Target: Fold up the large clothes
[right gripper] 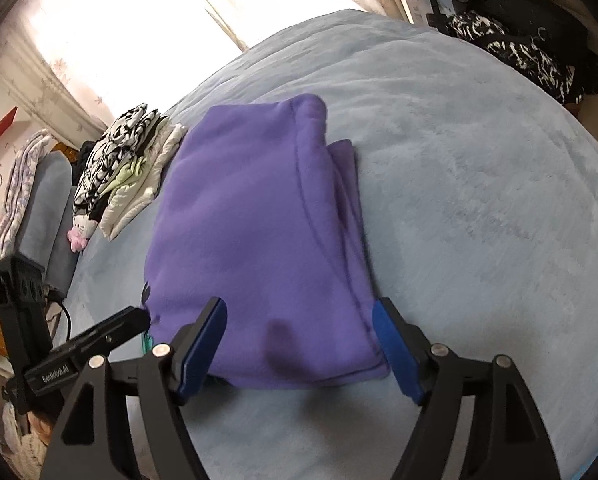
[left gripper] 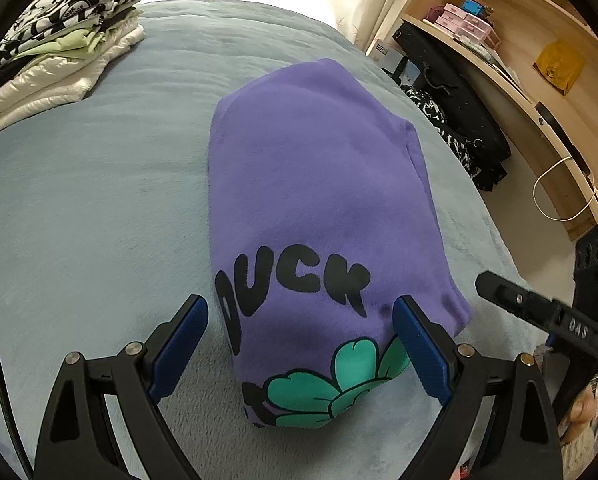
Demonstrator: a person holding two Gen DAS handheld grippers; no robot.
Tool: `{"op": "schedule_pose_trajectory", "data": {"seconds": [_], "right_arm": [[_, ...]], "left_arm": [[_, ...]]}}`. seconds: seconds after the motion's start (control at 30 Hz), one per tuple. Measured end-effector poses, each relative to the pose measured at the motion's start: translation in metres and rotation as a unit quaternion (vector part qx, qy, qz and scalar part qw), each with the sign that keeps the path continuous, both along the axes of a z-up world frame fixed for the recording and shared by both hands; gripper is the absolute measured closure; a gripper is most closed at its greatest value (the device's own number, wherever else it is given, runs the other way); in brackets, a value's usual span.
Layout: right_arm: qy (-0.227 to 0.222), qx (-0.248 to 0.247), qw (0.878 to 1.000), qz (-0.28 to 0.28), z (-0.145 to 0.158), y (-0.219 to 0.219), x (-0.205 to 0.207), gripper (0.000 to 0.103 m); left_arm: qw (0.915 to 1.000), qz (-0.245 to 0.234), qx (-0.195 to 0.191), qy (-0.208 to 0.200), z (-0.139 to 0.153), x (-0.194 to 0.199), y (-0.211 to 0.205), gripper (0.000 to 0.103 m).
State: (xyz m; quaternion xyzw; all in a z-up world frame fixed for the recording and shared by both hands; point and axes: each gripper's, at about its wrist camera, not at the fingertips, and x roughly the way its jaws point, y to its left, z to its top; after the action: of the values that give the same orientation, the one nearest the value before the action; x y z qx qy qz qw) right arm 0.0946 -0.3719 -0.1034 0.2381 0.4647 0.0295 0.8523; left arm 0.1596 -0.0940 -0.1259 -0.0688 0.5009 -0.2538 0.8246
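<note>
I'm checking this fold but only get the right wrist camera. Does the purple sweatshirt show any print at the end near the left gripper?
Observer: Yes. In the left wrist view, the purple sweatshirt shows black letters reading DUCK.
Operator: Anything else printed there?
Observer: A green clover sits below the letters, at the near edge.
Operator: Is the left gripper holding the cloth?
Observer: No. The left gripper is open over the printed end and grips nothing.
</note>
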Motion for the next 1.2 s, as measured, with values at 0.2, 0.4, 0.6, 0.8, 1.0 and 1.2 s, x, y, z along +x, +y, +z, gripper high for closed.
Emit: {"op": "schedule_pose_trajectory", "data": {"seconds": [0.2, 0.4, 0.6, 0.8, 1.0, 1.2], "right_arm": [[0.027, 0.030, 0.999, 0.009, -0.016, -0.018, 0.018, 0.026], [0.033, 0.068, 0.997, 0.026, -0.031, -0.026, 0.029, 0.026], [0.042, 0.085, 0.994, 0.054, -0.045, -0.023, 0.040, 0.026], [0.050, 0.106, 0.991, 0.072, -0.059, -0.023, 0.052, 0.026], [0.053, 0.145, 0.984, 0.088, -0.071, -0.028, 0.064, 0.026], [0.057, 0.176, 0.975, 0.120, -0.081, -0.030, 0.079, 0.023]], "left_arm": [[0.9996, -0.011, -0.012, 0.021, -0.010, 0.007, -0.005, 0.010], [0.9979, -0.014, -0.038, 0.050, -0.022, 0.020, -0.005, 0.005], [0.9965, -0.025, -0.050, 0.063, -0.033, 0.030, -0.009, 0.001], [0.9944, -0.036, -0.065, 0.074, -0.041, 0.038, -0.011, 0.000], [0.9912, -0.052, -0.084, 0.088, -0.050, 0.049, -0.012, 0.000], [0.9860, -0.066, -0.111, 0.106, -0.061, 0.061, -0.013, 0.000]]}}
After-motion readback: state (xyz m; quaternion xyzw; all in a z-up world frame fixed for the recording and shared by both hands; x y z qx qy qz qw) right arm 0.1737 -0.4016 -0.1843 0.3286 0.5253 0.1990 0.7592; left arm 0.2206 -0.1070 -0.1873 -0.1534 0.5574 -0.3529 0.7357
